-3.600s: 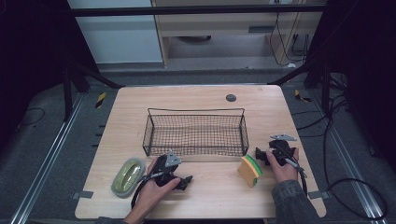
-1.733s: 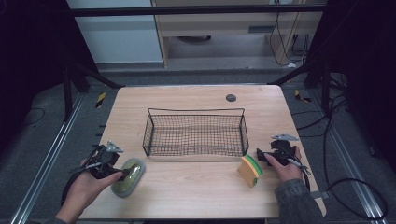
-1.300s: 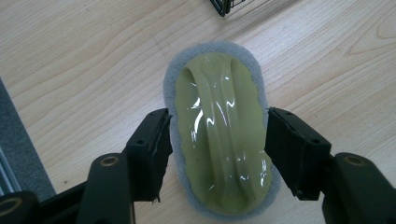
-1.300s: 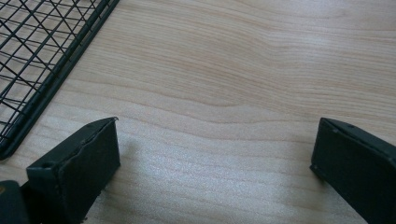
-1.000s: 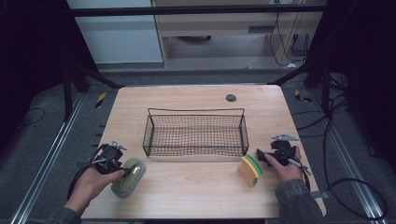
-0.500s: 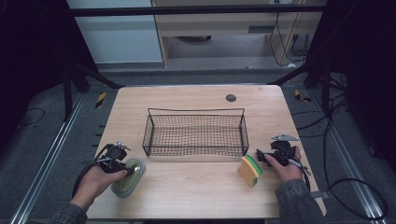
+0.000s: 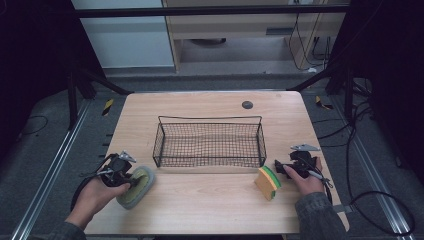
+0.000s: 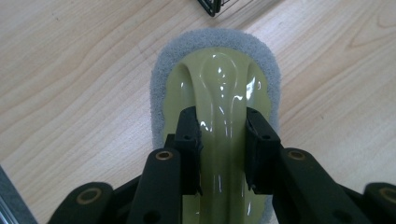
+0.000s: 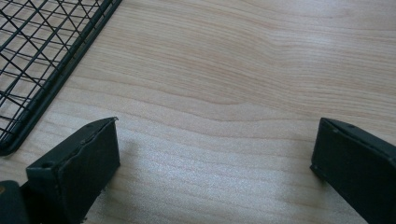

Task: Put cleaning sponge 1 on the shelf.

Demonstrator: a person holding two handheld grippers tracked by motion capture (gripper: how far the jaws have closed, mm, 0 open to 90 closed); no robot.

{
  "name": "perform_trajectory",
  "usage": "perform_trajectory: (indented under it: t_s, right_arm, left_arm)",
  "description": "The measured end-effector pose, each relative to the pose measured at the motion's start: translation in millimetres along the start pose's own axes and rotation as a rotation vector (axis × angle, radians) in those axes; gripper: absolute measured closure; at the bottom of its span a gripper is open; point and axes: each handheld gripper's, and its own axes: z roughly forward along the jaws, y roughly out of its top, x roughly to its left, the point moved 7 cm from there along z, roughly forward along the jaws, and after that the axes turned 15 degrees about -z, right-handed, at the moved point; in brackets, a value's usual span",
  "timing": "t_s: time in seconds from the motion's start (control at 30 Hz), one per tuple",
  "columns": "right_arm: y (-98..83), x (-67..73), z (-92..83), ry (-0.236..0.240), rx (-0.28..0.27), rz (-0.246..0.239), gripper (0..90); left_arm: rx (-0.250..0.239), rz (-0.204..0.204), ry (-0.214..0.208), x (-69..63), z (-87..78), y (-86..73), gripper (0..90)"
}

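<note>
At the table's (image 7: 210, 200) near left corner, the left tool (image 8: 223, 140) has just closed on the glossy handle of the grey scrub pad (image 8: 215, 88); it may slip out when lifted; the right tool (image 9: 212, 154) stands open, empty.

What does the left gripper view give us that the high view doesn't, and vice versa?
Left gripper view alone: the left gripper's jaws have just been closing and now press both sides of the glossy yellow-green handle ridge of the scrubber pad, with its grey fibre rim in detail.

High view alone: the whole wire basket, the yellow-green sponge standing on edge, the right gripper beside it, and the dark disc at the far edge.

Both: the scrubber pad, the left gripper, a basket corner, the wooden table.
</note>
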Motion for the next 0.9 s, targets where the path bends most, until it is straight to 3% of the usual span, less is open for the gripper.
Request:
perform_trajectory:
  t_s: [0.2, 0.57, 0.67, 0.9]
  right_arm:
    - [0.1, 0.2, 0.2, 0.003, 0.001, -0.002, 0.6]
    - [0.9, 0.3, 1.1, 0.004, 0.002, 0.001, 0.4]
    - [0.9, 0.3, 1.1, 0.004, 0.002, 0.0, 0.4]
    - [1.0, 0.2, 1.2, 0.006, 0.002, -0.004, 0.4]
  left_arm:
    - [-0.046, 0.055, 0.024, 2.4, -15.9, 1.7, 70.1]
    - [-0.096, 0.152, -0.013, -1.6, -42.9, 16.4, 70.1]
    - [-0.098, 0.207, 0.006, -2.8, -51.0, 27.6, 70.1]
    - [-0.136, 0.338, -0.007, -11.2, -65.7, 55.9, 70.1]
